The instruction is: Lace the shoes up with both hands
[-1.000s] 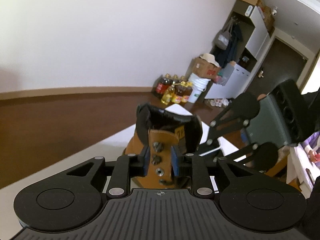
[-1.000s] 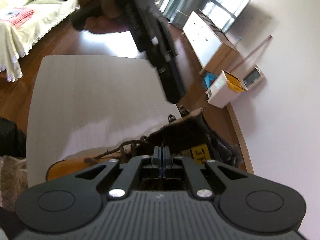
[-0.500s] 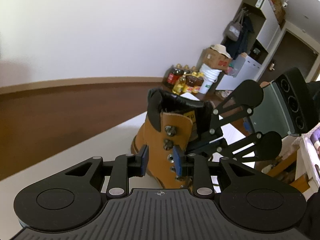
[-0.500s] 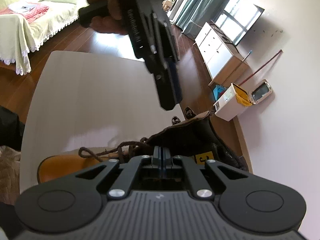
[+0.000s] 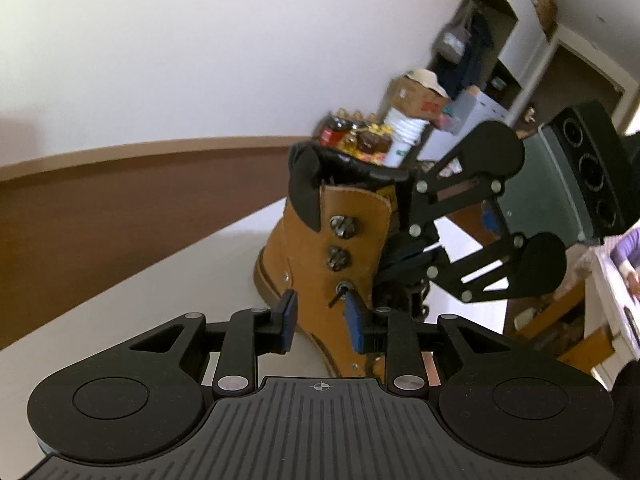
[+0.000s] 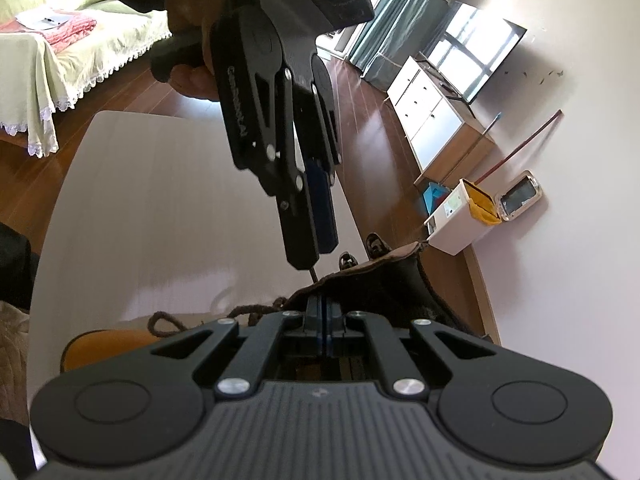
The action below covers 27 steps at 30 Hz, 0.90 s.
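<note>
**Inspector:** Since the earlier frame, what has shifted?

**Operator:** Lower now, my left gripper (image 5: 320,322) sits near the bottom eyelet of the boot (image 5: 320,264), where a second ago it framed the collar flap higher up. My right gripper (image 6: 323,322) has kept its place and its clench.

**Inspector:** State of the left tool?

**Operator:** Its jaws are closing. The blue pads (image 5: 289,320) stand apart on either side of the tan eyelet strip in the centre of the left wrist view, and a short dark lace tip (image 5: 338,295) pokes from the eyelet just beside the right-hand pad. I see no pad pressing on anything. In the right wrist view the same gripper hangs from the top centre, my hand (image 6: 192,28) on its handle, its fingertips just above a thin dark strand.

**Inspector:** And the right tool?

**Operator:** Clenched, pads together, at the boot's dark tongue (image 6: 372,276) in the lower centre. Whether they pinch the tongue or a lace, I cannot tell.

**Inspector:** Location of the boot?

**Operator:** Upright on the pale table (image 6: 152,200), toe toward the lower left of the right wrist view, loose brown lace (image 6: 240,312) bunched over the vamp. Two lace hooks (image 5: 340,242) above the eyelet stand unthreaded.
</note>
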Tool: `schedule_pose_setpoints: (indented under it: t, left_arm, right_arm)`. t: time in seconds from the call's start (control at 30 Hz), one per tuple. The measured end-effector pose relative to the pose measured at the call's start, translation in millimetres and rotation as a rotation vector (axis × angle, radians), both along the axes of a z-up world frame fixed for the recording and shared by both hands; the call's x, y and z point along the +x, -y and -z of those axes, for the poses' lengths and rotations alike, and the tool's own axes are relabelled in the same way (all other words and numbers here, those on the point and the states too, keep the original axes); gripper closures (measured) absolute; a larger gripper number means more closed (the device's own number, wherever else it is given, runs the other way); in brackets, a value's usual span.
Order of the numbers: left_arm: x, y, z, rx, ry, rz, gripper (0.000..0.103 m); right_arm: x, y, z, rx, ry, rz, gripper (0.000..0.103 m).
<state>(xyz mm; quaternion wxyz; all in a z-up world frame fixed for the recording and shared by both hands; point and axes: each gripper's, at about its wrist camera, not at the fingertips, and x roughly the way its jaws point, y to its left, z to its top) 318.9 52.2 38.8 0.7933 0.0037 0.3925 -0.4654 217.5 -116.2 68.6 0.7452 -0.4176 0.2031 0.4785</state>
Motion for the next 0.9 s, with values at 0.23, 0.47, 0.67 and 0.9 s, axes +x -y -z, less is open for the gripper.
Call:
schedule_pose_setpoints:
  t: [0.23, 0.47, 0.67, 0.9]
  left_arm:
    - [7.5, 2.2, 5.6, -0.046, -0.016, 0.041, 0.097]
    - [-2.9, -17.6, -2.7, -0.035, -0.011, -0.005, 0.101]
    - [-8.2, -26.1, -13.7, -0.030, 0.016, -0.052, 0.101]
    - [-18.4, -69.1, -25.9, 0.031, 0.046, -0.213, 0.101]
  right_arm:
    - [1.6, 0.8, 2.0, -0.004, -0.006, 0.003, 0.100]
    - [-6.0, 9.9, -8.8, 0.028, 0.000, 0.052, 0.090]
    - [-14.1, 16.9, -15.1, 0.043, -0.021, 0.121, 0.090]
    - [-27.8, 34.4, -24.4, 0.056, -0.043, 0.256, 0.072]
